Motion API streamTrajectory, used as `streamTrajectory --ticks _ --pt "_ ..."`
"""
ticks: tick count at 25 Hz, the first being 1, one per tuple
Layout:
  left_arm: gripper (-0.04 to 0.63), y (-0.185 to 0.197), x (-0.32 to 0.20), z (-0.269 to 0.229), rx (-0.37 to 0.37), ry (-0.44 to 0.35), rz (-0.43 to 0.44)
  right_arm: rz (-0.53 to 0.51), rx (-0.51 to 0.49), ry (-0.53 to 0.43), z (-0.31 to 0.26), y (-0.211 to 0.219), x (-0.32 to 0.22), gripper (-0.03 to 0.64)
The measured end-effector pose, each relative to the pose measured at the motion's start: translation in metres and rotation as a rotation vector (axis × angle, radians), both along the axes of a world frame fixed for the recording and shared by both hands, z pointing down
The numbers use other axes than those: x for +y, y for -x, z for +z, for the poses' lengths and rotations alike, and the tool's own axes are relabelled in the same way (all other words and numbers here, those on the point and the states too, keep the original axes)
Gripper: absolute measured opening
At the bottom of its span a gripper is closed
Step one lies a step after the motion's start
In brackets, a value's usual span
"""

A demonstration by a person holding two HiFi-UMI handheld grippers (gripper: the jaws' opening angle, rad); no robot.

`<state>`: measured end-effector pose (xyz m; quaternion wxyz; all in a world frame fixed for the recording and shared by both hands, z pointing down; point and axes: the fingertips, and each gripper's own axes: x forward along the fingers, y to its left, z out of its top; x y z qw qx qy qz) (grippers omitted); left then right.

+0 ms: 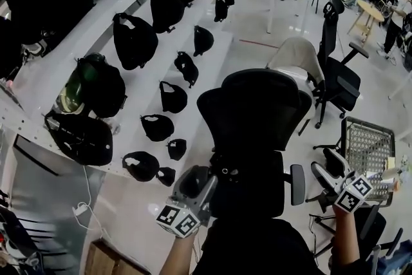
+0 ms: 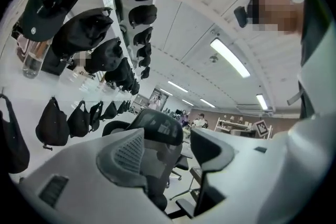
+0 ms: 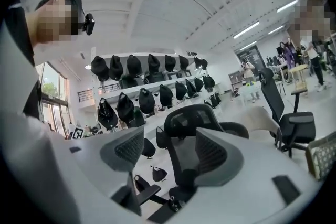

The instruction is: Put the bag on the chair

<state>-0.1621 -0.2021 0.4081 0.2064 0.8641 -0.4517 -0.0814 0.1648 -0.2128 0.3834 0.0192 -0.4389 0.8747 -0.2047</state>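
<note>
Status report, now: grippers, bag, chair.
Left gripper open, empty. Right gripper open, empty. Bags hang on wall, none held; chair dead ahead. No obstruction seen.

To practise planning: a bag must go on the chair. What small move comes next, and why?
Probably reach the left gripper toward the nearest black bag on the wall: both it and the right gripper stand open and empty behind the chair.

Right gripper [image 3: 171, 152] jaws apart, black chair [image 3: 193, 118] beyond, bags [image 3: 125, 107] seemingly hung
</note>
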Motion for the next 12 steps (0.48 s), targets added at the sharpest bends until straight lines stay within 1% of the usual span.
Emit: streamTrajectory --ticks 2,4,6,7,9,12 --pt "0.273 -0.003 0.002 -0.016 0.025 -0.028 0.004 0.005 -0.027 -0.003 -0.007 0.0 0.003 0.285" --pt "0.262 -0.001 0.003 -0.027 0.056 -0.034 -0.012 0.032 -0.056 -0.01 -0.016 0.0 0.005 0.24" --pt "0.225 0.003 0.0 -0.032 0.103 -0.024 -0.042 0.064 -0.033 -0.005 -0.018 -0.002 0.004 0.152" --pt "0.21 0.005 -0.003 -0.033 0.114 -0.024 -0.058 0.074 -0.015 -0.002 -0.018 -0.004 0.004 0.118" --pt "0.164 0.003 -0.006 -0.034 0.088 -0.039 -0.075 0.089 0.01 -0.011 -0.021 -0.009 0.007 0.078" --pt "0.125 -0.009 -0.005 -0.031 0.024 -0.05 -0.055 0.144 0.051 -0.049 -0.029 -0.022 0.018 0.043"
